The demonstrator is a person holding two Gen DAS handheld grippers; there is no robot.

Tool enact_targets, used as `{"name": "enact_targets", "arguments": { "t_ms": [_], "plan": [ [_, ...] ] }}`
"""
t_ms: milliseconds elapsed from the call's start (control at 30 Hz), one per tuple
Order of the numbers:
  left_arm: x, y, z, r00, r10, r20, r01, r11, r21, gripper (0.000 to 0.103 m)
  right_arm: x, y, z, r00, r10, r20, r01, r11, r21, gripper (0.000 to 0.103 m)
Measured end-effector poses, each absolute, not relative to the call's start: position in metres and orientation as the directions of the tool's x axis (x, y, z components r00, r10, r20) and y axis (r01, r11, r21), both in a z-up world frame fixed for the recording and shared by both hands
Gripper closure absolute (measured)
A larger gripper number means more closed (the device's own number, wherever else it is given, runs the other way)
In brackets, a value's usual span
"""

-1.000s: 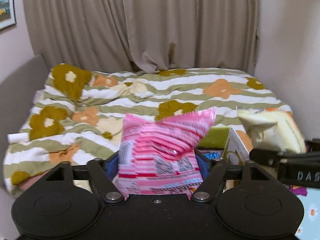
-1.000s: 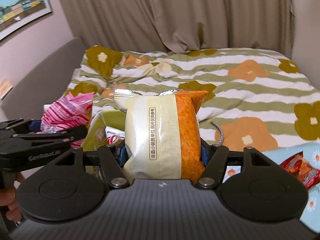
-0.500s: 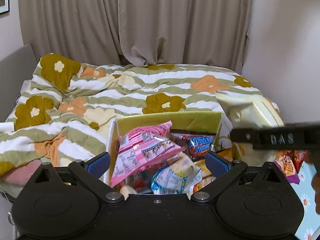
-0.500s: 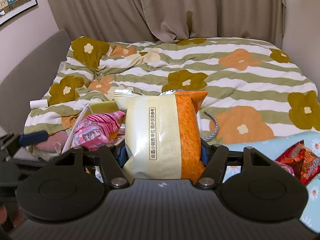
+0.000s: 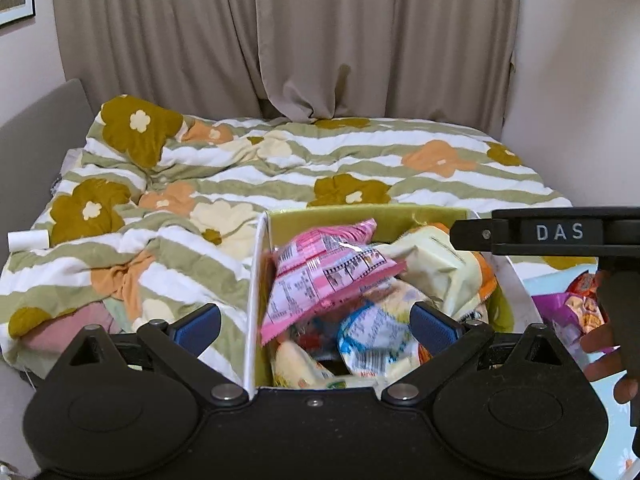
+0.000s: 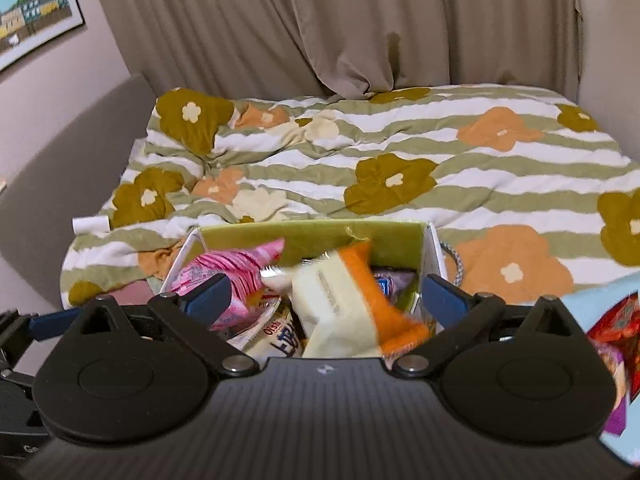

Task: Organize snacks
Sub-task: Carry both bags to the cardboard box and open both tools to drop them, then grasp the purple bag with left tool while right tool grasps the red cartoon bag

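Observation:
A cardboard box (image 5: 368,216) with green inner walls stands on the bed, holding several snack packs. The pink snack bag (image 5: 324,276) lies on top of them, tilted, free of my left gripper (image 5: 316,322), which hangs open just above the box's near edge. In the right wrist view the same box (image 6: 312,232) sits under my right gripper (image 6: 326,298). Its jaws are opening. The cream and orange chip bag (image 6: 340,304) is blurred between them, touching neither pad, and lands beside the pink snack bag (image 6: 228,264).
A flowered, striped duvet (image 5: 360,160) covers the bed behind the box. More red and purple snack packs (image 6: 616,320) lie on a light blue cloth to the right. A white roll (image 5: 28,240) rests at the left. A person's fingers (image 5: 608,364) show at the right edge.
My left gripper let go of the pink bag, which dropped into the box. My right gripper's jaws spread and the cream and orange bag slipped down into the box. Both grippers came closer over it.

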State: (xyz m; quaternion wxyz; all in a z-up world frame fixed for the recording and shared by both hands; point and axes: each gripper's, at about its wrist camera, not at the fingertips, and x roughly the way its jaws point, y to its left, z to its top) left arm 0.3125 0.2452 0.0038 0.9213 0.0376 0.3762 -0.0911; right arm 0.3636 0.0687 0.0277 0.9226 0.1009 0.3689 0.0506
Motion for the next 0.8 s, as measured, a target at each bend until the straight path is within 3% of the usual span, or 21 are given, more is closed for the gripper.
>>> {"name": "enact_targets", "arguments": {
  "t_ms": [800],
  "plan": [
    [0.271,0.205,0.032,0.725,-0.155,-0.671,0.241,0.970,0.037,0.001,0.289,0.035,0.066,0.783,0.101,-0.614,0.004,0.986,0.167,0.000]
  ]
}}
